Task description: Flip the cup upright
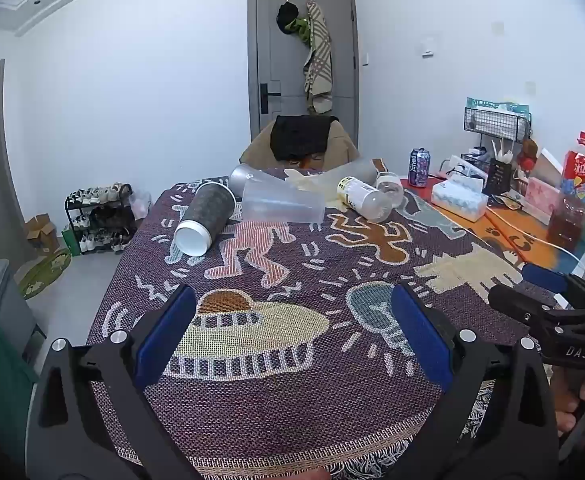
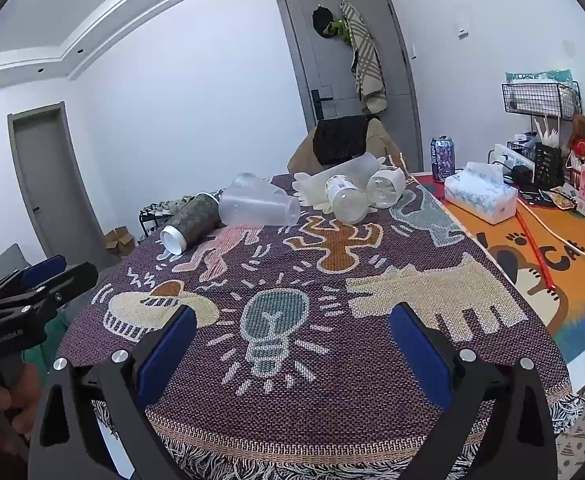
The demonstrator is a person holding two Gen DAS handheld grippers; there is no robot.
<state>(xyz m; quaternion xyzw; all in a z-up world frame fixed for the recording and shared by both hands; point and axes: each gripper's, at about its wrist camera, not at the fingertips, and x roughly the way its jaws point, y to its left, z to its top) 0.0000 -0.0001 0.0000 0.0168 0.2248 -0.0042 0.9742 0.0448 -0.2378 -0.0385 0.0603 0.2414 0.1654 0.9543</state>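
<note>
Left wrist view: I hold both the left hand-held gripper [image 1: 292,328] and the right hand-held gripper [image 2: 292,340] spread and empty, well apart from the dark paper cup [image 1: 204,218], which lies toppled at 11 o'clock on the worktop [image 1: 292,408], white rim toward me. I would approach side-on, pinch mid-body gently, then rotate it base-down.
</note>
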